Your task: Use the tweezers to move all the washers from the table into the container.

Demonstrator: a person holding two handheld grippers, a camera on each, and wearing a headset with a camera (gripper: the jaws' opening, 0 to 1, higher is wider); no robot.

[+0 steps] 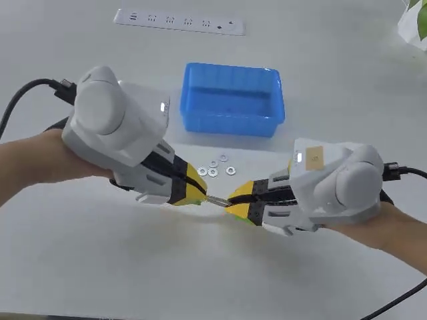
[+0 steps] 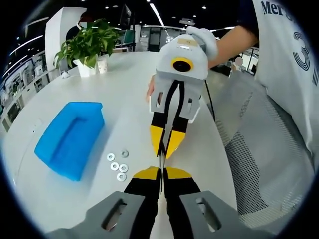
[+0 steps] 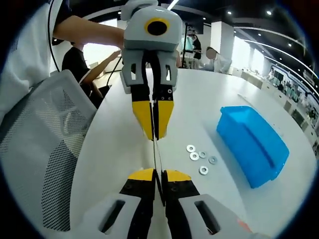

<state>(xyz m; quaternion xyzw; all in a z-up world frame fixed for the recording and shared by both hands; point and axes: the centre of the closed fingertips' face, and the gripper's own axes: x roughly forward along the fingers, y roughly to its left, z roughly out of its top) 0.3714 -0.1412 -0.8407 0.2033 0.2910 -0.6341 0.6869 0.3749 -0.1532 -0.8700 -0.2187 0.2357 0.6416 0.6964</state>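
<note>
— Who has the tweezers (image 1: pixel 217 199)?
— Both. The left claw (image 1: pixel 202 195) and right claw (image 1: pixel 231 200) face each other, each clenched on one end.
— The washers (image 1: pixel 215 167)?
— Four on the bench (image 1: pixel 100 267), at 12 o'clock from the tweezers. The blue container (image 1: pixel 227 123) sits beyond them, also at 12, apart.

Tweezers (image 1: pixel 217 199) mostly hidden inside clamped tips of left claw (image 1: pixel 199 195) and right claw (image 1: pixel 233 200); only a thin metal sliver shows between. Plant (image 1: pixel 415 20) cut off at head view's top right corner. Washers (image 1: pixel 213 172) too small to count surely.
</note>
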